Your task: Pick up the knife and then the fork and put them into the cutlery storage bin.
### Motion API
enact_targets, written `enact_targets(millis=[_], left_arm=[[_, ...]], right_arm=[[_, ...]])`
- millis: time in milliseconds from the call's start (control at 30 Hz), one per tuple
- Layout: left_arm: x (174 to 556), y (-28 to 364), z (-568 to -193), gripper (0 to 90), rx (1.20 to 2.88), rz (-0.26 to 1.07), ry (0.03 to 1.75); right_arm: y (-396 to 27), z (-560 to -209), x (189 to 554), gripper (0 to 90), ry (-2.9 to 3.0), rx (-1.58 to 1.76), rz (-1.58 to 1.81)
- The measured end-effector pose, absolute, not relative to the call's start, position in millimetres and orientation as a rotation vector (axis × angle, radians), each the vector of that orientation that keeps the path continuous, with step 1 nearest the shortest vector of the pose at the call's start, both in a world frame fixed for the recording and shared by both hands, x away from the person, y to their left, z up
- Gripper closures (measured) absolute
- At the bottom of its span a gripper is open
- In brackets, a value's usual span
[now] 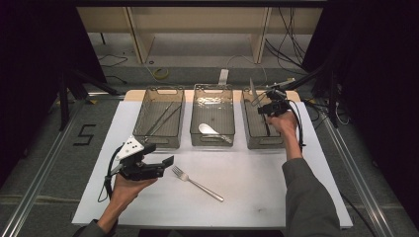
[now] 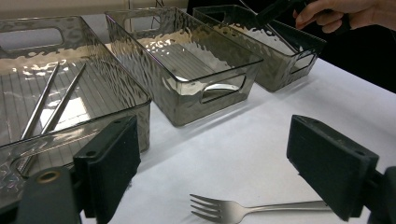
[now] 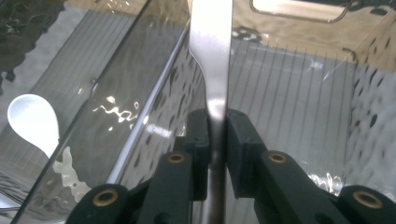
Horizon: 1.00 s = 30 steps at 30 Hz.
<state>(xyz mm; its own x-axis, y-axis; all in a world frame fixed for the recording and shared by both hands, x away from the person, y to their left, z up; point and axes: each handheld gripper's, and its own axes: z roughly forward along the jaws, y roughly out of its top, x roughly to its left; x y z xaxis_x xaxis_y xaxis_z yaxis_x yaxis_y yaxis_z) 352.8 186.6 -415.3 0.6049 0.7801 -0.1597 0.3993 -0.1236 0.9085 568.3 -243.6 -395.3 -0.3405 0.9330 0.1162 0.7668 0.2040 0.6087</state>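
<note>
We see the white tabletop [image 1: 247,197] brightly lit from above amid dark surroundings. Glare ripples on the clear bins [image 2: 187,60] beyond the left fingers [image 2: 112,158]. Between the right fingers [image 3: 198,140], the knife [image 3: 212,51] blurs slightly.

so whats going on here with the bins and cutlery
A person is sorting cutlery into three clear bins on a white table. The right gripper is shut on a knife, holding it over the right bin. The left gripper has its jaws open near a fork lying on the table. The left bin holds metal sticks, and the middle bin a white spoon.
</note>
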Motion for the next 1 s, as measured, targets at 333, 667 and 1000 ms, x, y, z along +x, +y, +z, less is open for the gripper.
enact_targets(millis=[333, 667, 1000], left_arm=[[352.8, 186.2, -415.4, 16.7, 1.739, 0.436, 0.972], [352.8, 186.1, -415.2, 16.7, 1.745, 0.436, 0.970], [353.1, 185.6, -415.7, 16.7, 1.748, 0.434, 0.970]], right_arm=[[-245.0, -411.3, 568.6, 79.7, 2.215, 1.682, 0.826], [-247.3, -399.1, 565.1, 61.3, 2.202, 1.668, 0.877], [-246.2, -384.3, 543.9, 45.8, 2.227, 1.578, 0.981]])
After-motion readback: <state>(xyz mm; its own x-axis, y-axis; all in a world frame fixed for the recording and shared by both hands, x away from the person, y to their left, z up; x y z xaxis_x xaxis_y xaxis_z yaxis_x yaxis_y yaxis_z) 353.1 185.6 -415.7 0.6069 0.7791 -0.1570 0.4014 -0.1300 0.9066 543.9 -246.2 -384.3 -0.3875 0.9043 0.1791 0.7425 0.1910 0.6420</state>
